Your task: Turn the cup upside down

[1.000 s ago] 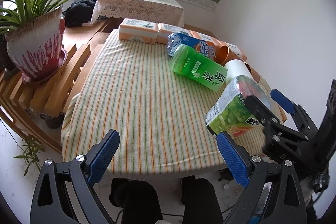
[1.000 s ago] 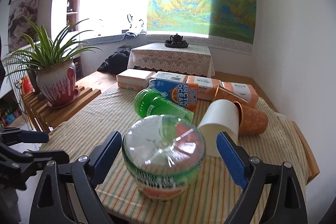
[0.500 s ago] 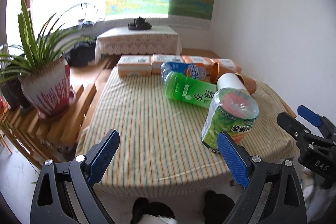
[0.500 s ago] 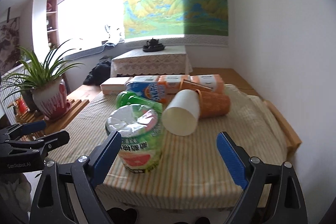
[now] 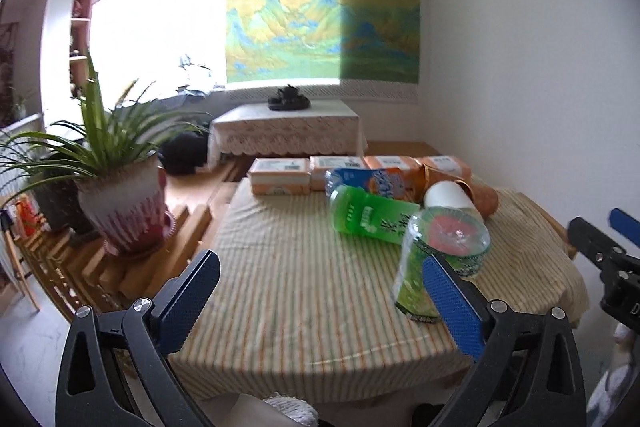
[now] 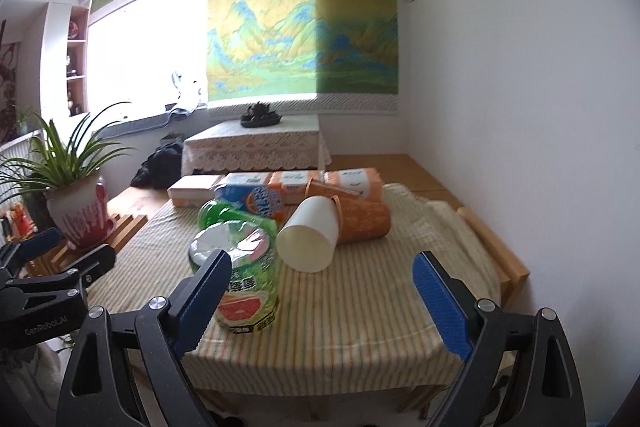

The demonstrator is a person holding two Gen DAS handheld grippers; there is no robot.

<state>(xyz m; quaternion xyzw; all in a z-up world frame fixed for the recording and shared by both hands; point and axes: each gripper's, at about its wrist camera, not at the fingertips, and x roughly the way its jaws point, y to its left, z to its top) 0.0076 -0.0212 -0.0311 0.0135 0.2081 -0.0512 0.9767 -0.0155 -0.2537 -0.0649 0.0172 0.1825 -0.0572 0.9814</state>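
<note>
one white cup [image 6: 308, 241] lies on its side on the striped tablecloth [image 6: 360, 311], just right of three bottles [image 6: 236, 279]. left gripper [image 5: 320, 307] and right gripper [image 6: 320, 291]: jaws wide, empty.
</note>
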